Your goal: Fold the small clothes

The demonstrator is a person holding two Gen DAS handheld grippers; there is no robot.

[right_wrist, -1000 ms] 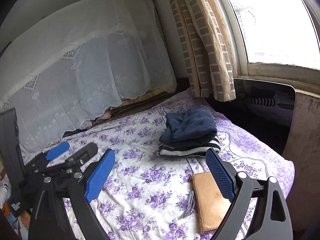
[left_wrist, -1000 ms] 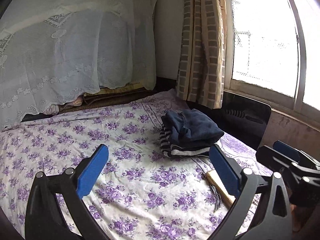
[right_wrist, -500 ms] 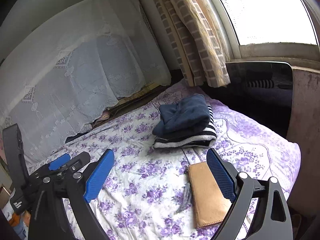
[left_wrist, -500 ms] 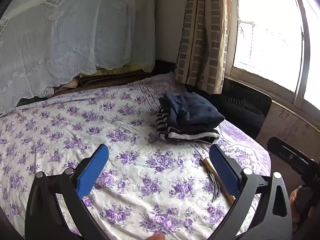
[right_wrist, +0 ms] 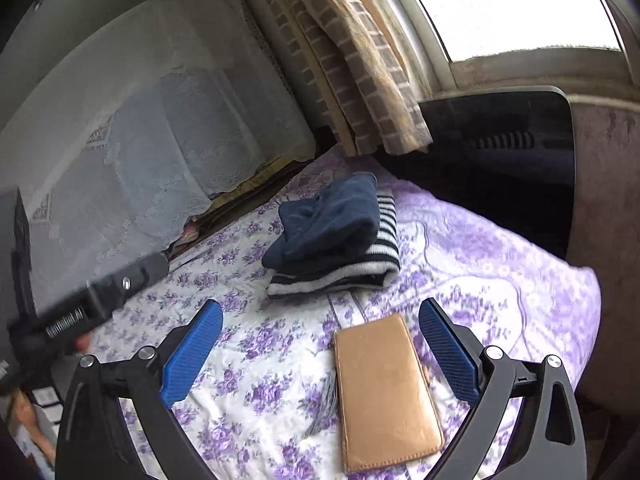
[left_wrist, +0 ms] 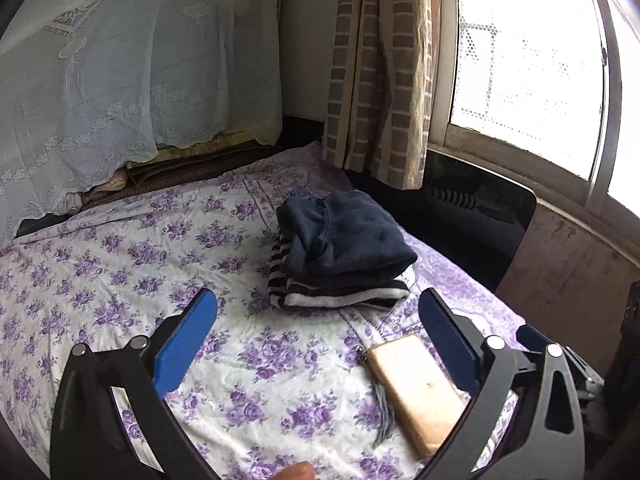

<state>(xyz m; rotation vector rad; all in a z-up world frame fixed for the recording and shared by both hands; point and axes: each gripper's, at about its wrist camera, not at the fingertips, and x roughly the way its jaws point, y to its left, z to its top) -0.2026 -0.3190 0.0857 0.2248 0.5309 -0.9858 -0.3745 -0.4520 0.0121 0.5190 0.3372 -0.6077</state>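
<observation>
A folded stack lies on the flowered bed sheet (left_wrist: 120,280): a dark blue garment (left_wrist: 344,232) on top of a black-and-white striped one (left_wrist: 340,300). My left gripper (left_wrist: 318,300) hovers open just short of the stack, nothing between its blue pads. In the right wrist view the same blue garment (right_wrist: 328,224) and striped garment (right_wrist: 384,256) lie ahead of my right gripper (right_wrist: 320,306). Its jaws are opening wide, with nothing held. The left gripper's body (right_wrist: 92,312) shows blurred at that view's left.
A tan wallet (right_wrist: 384,392) with a grey tassel lies on the sheet near the bed's front right edge, below the right gripper's fingers. A lace cloth (left_wrist: 120,80) covers piled things at the back. A checked curtain (left_wrist: 380,80), a window and a dark panel (right_wrist: 500,160) stand at the right.
Both grippers have shifted across the bed, bringing the wallet further into both views. The right view has rolled and sunk a little. The folded stack has stayed in place.
</observation>
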